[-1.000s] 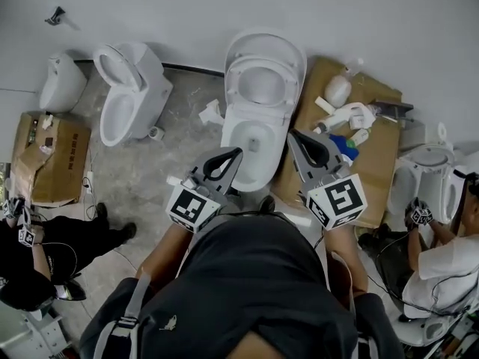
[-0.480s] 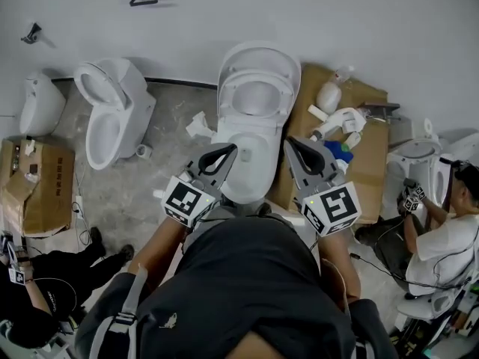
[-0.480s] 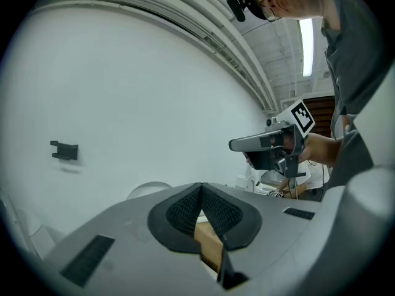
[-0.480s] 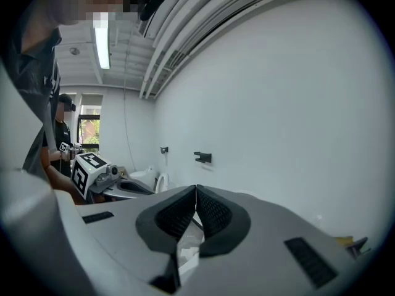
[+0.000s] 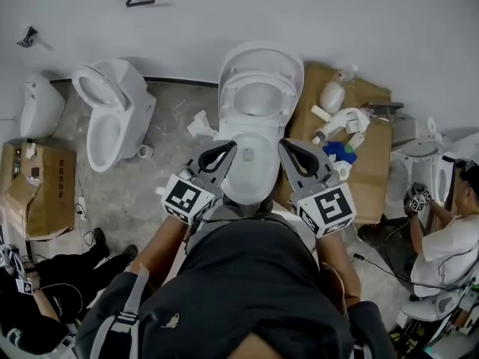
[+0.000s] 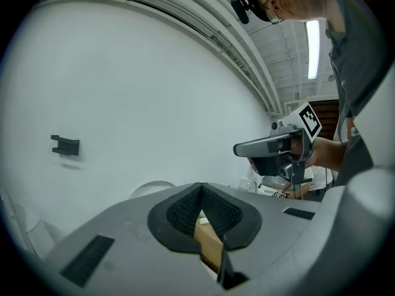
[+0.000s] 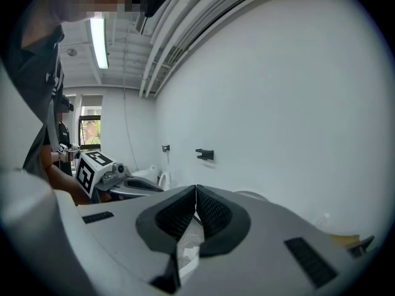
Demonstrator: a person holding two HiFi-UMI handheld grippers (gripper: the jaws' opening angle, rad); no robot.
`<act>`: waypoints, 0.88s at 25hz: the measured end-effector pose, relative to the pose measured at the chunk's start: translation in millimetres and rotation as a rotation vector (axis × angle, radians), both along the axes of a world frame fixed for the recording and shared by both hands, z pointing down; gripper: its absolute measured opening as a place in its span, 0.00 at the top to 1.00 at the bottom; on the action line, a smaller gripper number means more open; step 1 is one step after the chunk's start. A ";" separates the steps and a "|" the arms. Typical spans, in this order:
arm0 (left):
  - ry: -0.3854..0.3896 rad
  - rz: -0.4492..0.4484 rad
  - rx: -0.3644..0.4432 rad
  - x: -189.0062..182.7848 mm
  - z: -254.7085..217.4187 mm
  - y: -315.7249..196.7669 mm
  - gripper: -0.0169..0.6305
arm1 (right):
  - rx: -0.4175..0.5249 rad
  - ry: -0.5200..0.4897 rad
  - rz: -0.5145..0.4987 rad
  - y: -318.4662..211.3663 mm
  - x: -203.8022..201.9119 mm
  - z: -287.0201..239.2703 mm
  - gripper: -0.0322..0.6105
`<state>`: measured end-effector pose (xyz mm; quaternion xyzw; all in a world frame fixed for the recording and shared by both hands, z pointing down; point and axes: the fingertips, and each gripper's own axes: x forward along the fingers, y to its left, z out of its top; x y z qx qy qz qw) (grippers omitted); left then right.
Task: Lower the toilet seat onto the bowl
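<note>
The left gripper (image 5: 227,154) and right gripper (image 5: 290,149) hover over the bowl (image 5: 247,182) in the head view, toilet seat (image 5: 258,96) upright by the wall (image 5: 359,21), so nothing's lowered yet. Left gripper view: jaws pinched together, empty. Right gripper view, same deal.

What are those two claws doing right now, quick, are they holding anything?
Left gripper: closed, holding nothing.
Right gripper: closed, holding nothing.

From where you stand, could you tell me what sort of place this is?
Probably a test or training room, not a home bathroom. A toilet with its seat raised and a second toilet stand on a bare concrete floor, with flattened cardboard alongside.
</note>
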<state>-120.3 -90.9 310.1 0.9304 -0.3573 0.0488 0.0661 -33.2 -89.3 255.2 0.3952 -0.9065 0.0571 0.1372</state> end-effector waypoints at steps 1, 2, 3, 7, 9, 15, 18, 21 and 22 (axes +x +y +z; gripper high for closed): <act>-0.004 -0.009 -0.001 -1.4 1.8 -5.4 0.97 | 0.003 -0.002 0.000 -3.2 1.3 -1.5 0.94; -0.017 -0.016 0.000 -2.4 5.1 -12.0 0.97 | 0.003 -0.004 0.002 -5.9 3.5 -1.6 0.94; -0.033 -0.022 0.001 -3.1 8.9 -18.8 0.97 | -0.001 -0.006 0.004 -7.5 6.1 0.1 0.94; -0.053 -0.058 -0.022 -7.3 27.0 -46.9 0.97 | -0.029 0.002 0.015 -9.7 20.5 13.9 0.94; -0.073 -0.067 -0.028 -9.6 39.0 -63.3 0.97 | -0.045 0.000 0.037 -10.9 26.8 19.1 0.94; -0.154 -0.064 -0.043 -8.2 73.6 -112.8 0.97 | -0.088 0.011 0.085 -8.1 44.7 34.1 0.94; -0.187 -0.040 -0.042 0.4 85.7 -137.7 0.97 | -0.112 0.019 0.115 -6.3 56.0 42.3 0.94; -0.222 -0.020 -0.051 11.3 100.9 -162.0 0.97 | -0.132 0.021 0.139 -7.0 62.6 48.0 0.94; -0.234 -0.015 -0.056 14.9 107.2 -169.6 0.97 | -0.138 0.021 0.145 -7.3 63.9 49.6 0.94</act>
